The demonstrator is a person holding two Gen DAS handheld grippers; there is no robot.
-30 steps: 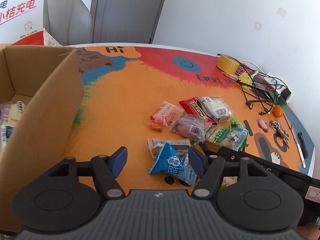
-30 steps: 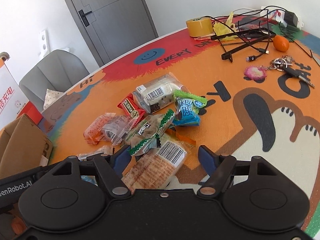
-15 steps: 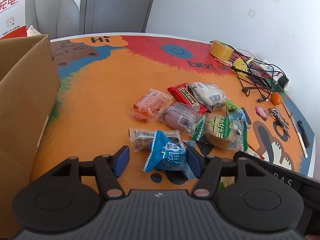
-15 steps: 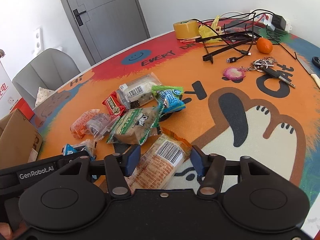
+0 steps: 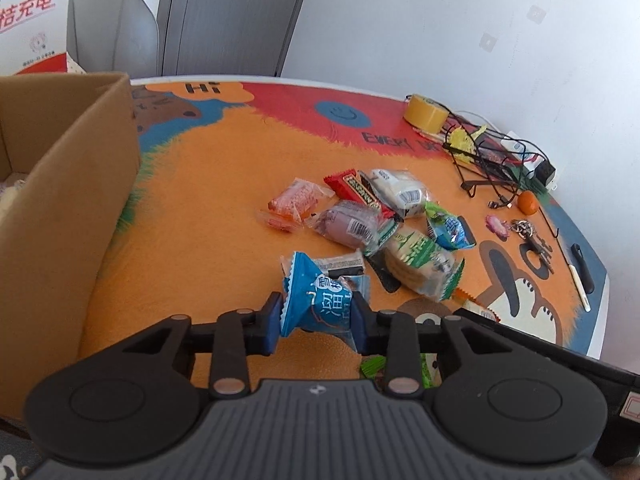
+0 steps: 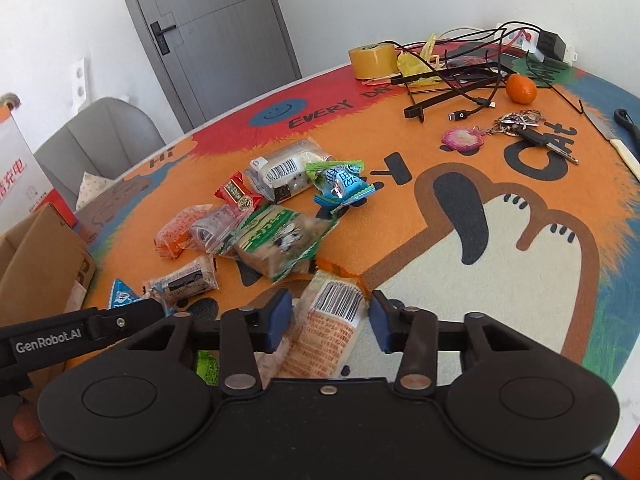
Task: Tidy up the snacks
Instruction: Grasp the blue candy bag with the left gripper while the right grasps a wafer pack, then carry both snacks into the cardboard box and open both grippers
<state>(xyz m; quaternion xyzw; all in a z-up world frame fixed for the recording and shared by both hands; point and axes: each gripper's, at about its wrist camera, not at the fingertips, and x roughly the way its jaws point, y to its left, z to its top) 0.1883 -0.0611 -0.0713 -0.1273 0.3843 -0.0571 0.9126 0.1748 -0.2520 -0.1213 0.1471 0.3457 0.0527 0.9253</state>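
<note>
My left gripper (image 5: 317,320) has its jaws closing, and the blue pads squeeze a blue triangular snack packet (image 5: 320,300) from both sides. An open cardboard box (image 5: 68,200) stands at the left of that view. My right gripper (image 6: 330,320) is also closing around an orange barcoded snack bar (image 6: 328,332). A thin gap still shows at its right pad. Several more snack packets (image 6: 276,240) lie in a loose pile on the orange mat (image 6: 400,220) ahead of both grippers. The left gripper's body (image 6: 80,332) shows at the lower left of the right wrist view.
A yellow tape roll (image 6: 370,60), tangled black cables (image 6: 460,80), a mandarin (image 6: 521,89), keys (image 6: 532,132) and a knife (image 6: 620,148) lie at the far right of the table. A grey chair (image 6: 100,140) and a grey door (image 6: 216,40) stand behind it.
Both pairs of jaws have narrowed. The left pads now press the blue packet, and the right pads have come close beside the orange bar. Both views shifted slightly across the table.
</note>
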